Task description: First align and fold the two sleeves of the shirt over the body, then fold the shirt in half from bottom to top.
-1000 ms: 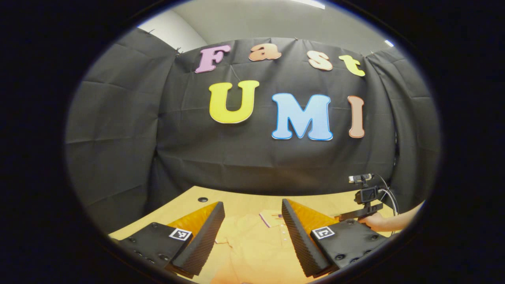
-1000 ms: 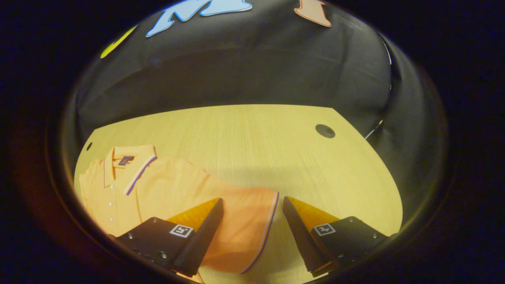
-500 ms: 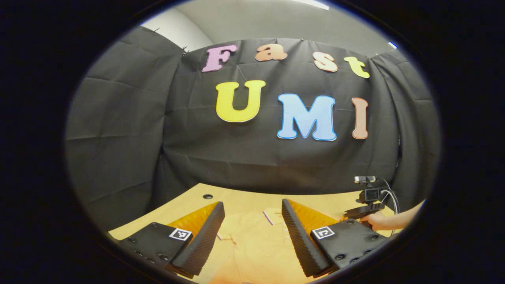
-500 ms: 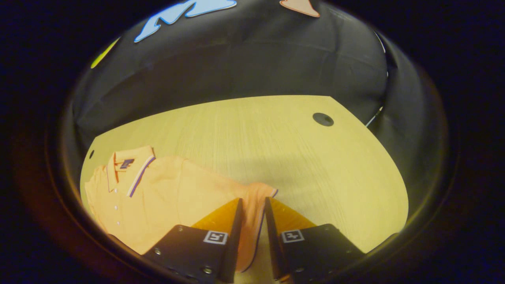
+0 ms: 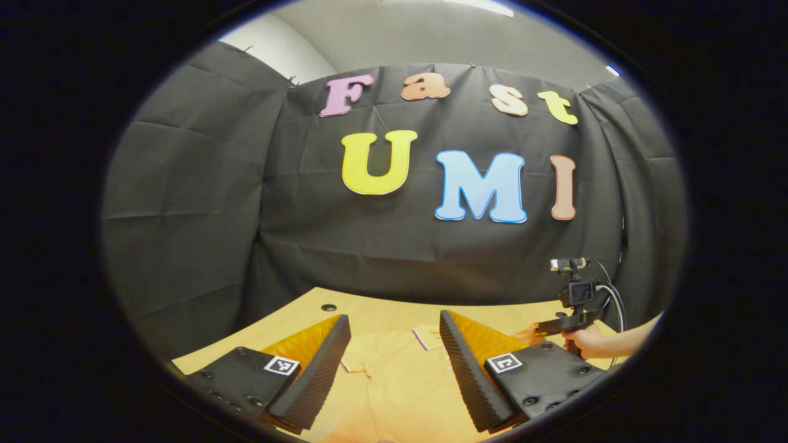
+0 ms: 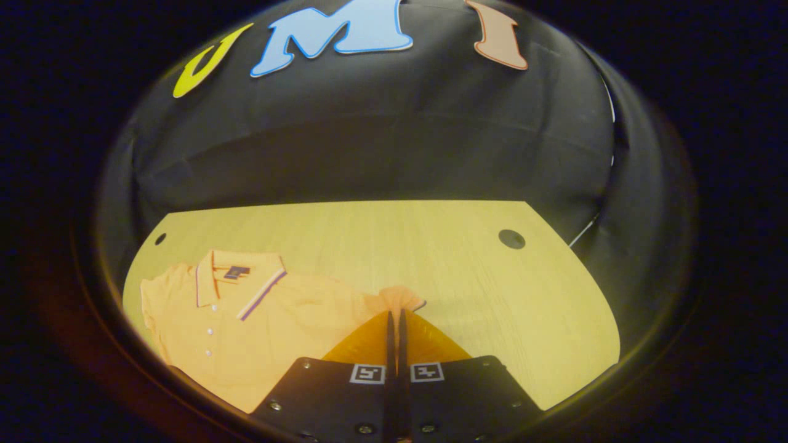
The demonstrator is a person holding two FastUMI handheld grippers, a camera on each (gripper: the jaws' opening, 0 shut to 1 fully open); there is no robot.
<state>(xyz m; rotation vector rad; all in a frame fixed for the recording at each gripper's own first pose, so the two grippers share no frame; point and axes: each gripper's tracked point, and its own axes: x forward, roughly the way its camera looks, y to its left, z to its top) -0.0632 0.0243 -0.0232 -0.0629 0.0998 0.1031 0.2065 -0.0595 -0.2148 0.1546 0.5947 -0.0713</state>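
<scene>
Right gripper view: the right claw [image 6: 394, 320] has closed. One second ago its fingers stood spread on either side of the sleeve cuff; half a second ago they were closing in on it; now they are pressed together, pinching the sleeve [image 6: 400, 298] of the orange polo shirt [image 6: 271, 320]. A small bunch of cuff fabric rises just beyond the fingertips. This indicates that the first fold is starting: the grasp on this sleeve appears secured, and the next move should carry it across onto the shirt body.

Outward from the claw, the shirt body extends to the left on the tabletop [image 6: 431, 258], lying flat with its front up. The placket buttons show, and the striped collar [image 6: 243, 280] sits toward the far left. The rest of the wooden surface, to the right of the claw, carries a round cable hole [image 6: 511, 239] near its far edge.

Left gripper view: the left claw [image 5: 394, 344] is spread wide and holds nothing, unchanged over the last second. The shirt lies below and between its fingers, with no contact evident. To the right, a hand [image 5: 585, 341] holds the other gripper low over the tabletop at the shirt's edge. The second sleeve is not yet grasped.
</scene>
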